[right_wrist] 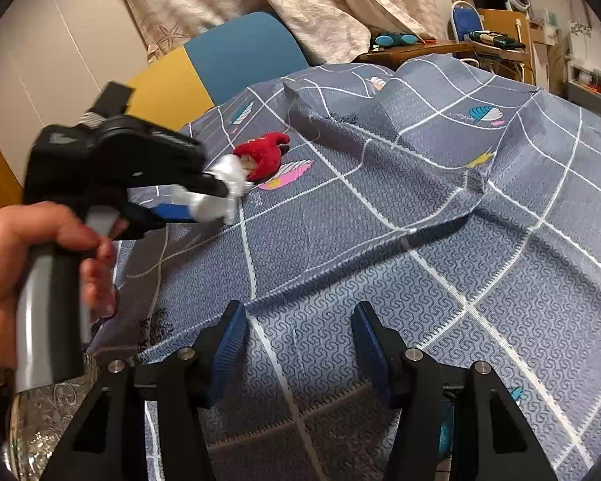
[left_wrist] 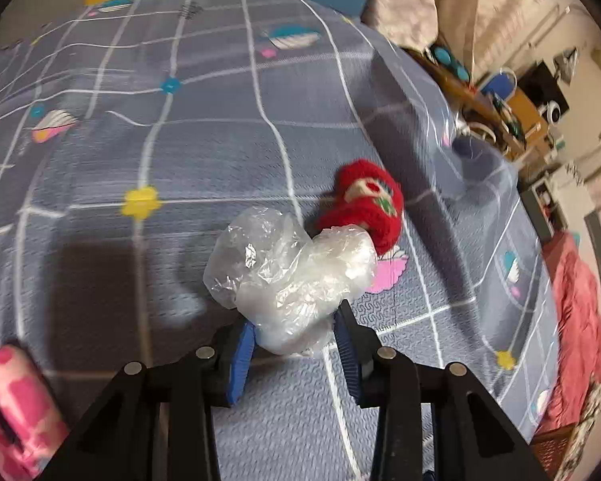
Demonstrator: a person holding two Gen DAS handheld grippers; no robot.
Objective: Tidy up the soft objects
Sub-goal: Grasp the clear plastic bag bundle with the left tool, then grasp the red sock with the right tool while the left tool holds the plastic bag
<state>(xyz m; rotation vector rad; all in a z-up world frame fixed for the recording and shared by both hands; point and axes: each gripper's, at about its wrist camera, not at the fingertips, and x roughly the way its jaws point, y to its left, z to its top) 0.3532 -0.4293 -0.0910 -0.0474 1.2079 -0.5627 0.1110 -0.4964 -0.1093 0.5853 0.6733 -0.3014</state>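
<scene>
My left gripper (left_wrist: 294, 332) is shut on a crumpled clear plastic bag (left_wrist: 288, 276) and holds it just above the bed. A red knitted soft toy (left_wrist: 366, 204) lies on the grey checked bedsheet (left_wrist: 180, 160) right behind the bag. In the right wrist view the left gripper (right_wrist: 224, 200) with the plastic bag (right_wrist: 230, 184) is at the left, next to the red toy (right_wrist: 262, 152). My right gripper (right_wrist: 298, 328) is open and empty above the bedsheet (right_wrist: 420, 260), near its front.
A pink and white soft item (left_wrist: 16, 397) lies at the lower left. A pink blanket (left_wrist: 577, 320) hangs at the bed's right side. A blue and yellow headboard (right_wrist: 220, 68), curtains (right_wrist: 300, 4) and a cluttered wooden desk (right_wrist: 440, 46) stand behind the bed.
</scene>
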